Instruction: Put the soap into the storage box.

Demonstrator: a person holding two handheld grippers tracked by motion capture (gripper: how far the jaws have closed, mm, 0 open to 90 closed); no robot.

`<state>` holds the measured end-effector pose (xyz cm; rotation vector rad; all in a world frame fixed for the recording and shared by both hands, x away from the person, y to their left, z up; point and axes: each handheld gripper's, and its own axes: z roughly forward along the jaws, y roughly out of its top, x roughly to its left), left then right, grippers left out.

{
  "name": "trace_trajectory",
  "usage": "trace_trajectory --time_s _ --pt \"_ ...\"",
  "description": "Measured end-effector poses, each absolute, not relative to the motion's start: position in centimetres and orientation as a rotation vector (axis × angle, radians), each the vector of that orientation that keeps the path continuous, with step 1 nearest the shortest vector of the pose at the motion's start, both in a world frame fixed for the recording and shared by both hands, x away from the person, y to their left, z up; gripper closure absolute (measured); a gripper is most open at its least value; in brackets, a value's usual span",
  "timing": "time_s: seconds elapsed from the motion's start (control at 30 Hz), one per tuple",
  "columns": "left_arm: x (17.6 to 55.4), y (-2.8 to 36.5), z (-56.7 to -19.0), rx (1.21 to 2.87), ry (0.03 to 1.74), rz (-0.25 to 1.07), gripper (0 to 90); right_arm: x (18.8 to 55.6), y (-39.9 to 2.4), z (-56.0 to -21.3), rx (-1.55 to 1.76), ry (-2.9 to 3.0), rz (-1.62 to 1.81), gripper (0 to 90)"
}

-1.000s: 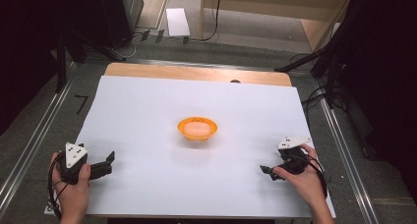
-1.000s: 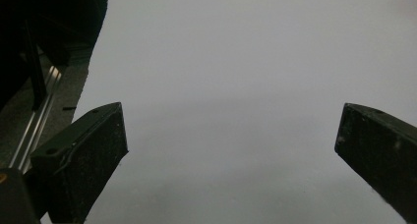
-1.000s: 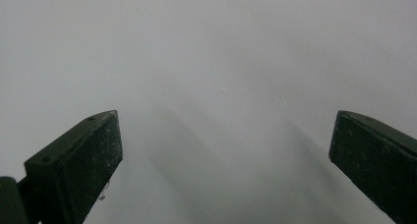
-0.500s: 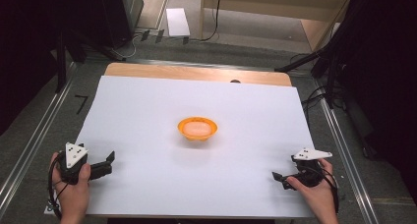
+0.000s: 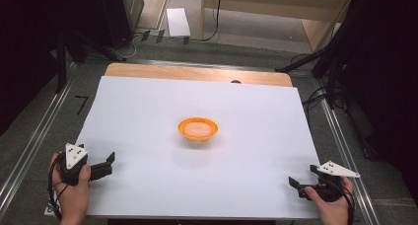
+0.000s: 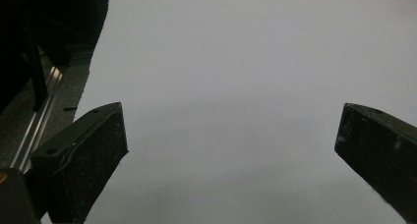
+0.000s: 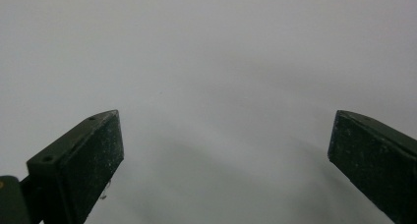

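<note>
Right gripper [image 5: 301, 184] has drawn back from the orange bowl [image 5: 197, 129]; left gripper [image 5: 104, 167] unmoved. Both jaws open, empty, over white bench [image 5: 148, 106].

Light is falling from above onto the white sheet [image 5: 148, 111], which is glowing bright and even while the floor around it is sinking into near black. The orange bowl [image 5: 197, 129] is casting a faint, soft shadow toward the near edge. The high view is looking slightly soft. In both gripper views the sheet is reading grey and dim, with smooth shading darkening toward the bottom.
</note>
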<state>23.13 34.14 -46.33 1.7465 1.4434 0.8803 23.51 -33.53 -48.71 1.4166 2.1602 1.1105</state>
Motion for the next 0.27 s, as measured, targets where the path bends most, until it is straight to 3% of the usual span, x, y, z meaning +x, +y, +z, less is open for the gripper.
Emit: trace_trajectory --time_s 0.27 --pt "23.14 34.14 -46.33 1.749 1.441 0.88 0.0 22.82 -34.48 -48.67 1.439 2.085 1.174 0.5"
